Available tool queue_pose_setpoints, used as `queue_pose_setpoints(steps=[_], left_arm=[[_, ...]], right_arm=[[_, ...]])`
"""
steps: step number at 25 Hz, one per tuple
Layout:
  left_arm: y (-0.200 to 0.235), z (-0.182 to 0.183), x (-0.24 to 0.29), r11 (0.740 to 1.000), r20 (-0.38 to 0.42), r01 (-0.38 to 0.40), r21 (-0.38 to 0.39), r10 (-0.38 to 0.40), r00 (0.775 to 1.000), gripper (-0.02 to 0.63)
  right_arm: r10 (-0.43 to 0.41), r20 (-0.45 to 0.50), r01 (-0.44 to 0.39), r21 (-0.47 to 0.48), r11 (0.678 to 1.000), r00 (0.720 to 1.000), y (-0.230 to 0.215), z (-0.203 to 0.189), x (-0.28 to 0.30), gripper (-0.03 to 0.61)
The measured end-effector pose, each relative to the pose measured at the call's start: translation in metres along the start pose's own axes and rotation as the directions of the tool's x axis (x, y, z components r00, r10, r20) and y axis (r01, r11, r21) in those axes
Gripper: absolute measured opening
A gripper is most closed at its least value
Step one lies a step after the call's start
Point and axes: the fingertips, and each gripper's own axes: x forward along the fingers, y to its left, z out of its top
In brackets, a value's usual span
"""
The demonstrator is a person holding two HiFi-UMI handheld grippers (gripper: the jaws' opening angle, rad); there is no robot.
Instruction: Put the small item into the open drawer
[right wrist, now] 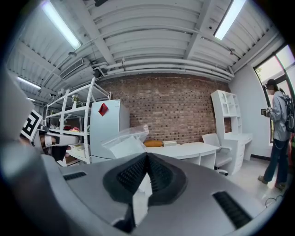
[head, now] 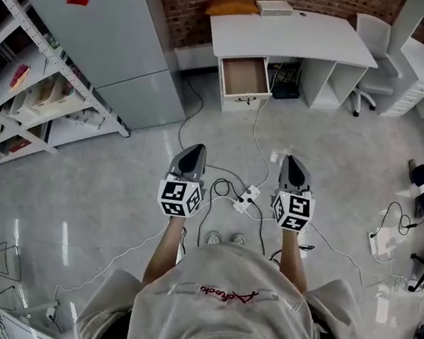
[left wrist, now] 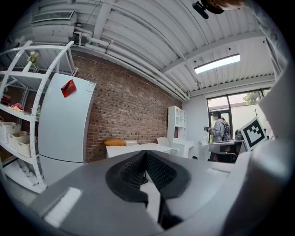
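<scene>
Overhead, the person stands on the grey floor [head: 114,190] with both tools held out in front, well apart from the furniture. The left tongs [head: 193,151] sit at 11 o'clock from the person's chest; their ribbed pads meet at the tip with nothing between them, as the left gripper view [left wrist: 145,153] shows. The right tongs [head: 290,162] sit at 1 o'clock and are closed too. A clear plastic packet [right wrist: 122,143] with something white inside sticks up and out toward 10 o'clock from their tip [right wrist: 147,155]. It seems pinched by one edge, though the exact contact is hard to make out.

Far ahead at 12 o'clock stands the white tabletop [head: 295,35] against a brick wall. Its open drawer [head: 244,76] is pulled out under the left end, brown inside. An orange cushion [head: 231,6] and a white box [head: 274,7] rest on the tabletop's back edge. An office chair [head: 372,47] stands at 1 o'clock, a grey refrigerator [head: 106,30] at 10 o'clock, and a white shelving rack [head: 25,97] at 9 o'clock. A power strip [head: 247,201] with cables lies on the floor between the two tools.
</scene>
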Motion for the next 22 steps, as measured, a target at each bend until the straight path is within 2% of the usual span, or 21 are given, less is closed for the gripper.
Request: queue_pose_setpoints(steps=[12,22], left_arm=[[-0.028,0.001,0.003,0.999,0.004,-0.028,0.022,0.028,1.0,0.009],[-0.052,-0.013,0.008,0.999,-0.015,-0.034,0.011,0.034,0.999,0.009]], right_arm=[[0.02,-0.005,-0.02,0.003,1.0,1.0,-0.024,-0.01,-0.007,0.012],[0.03,-0.058,-0.029,0.013,0.999,0.998,-0.045,-0.032,-0.02,0.012]])
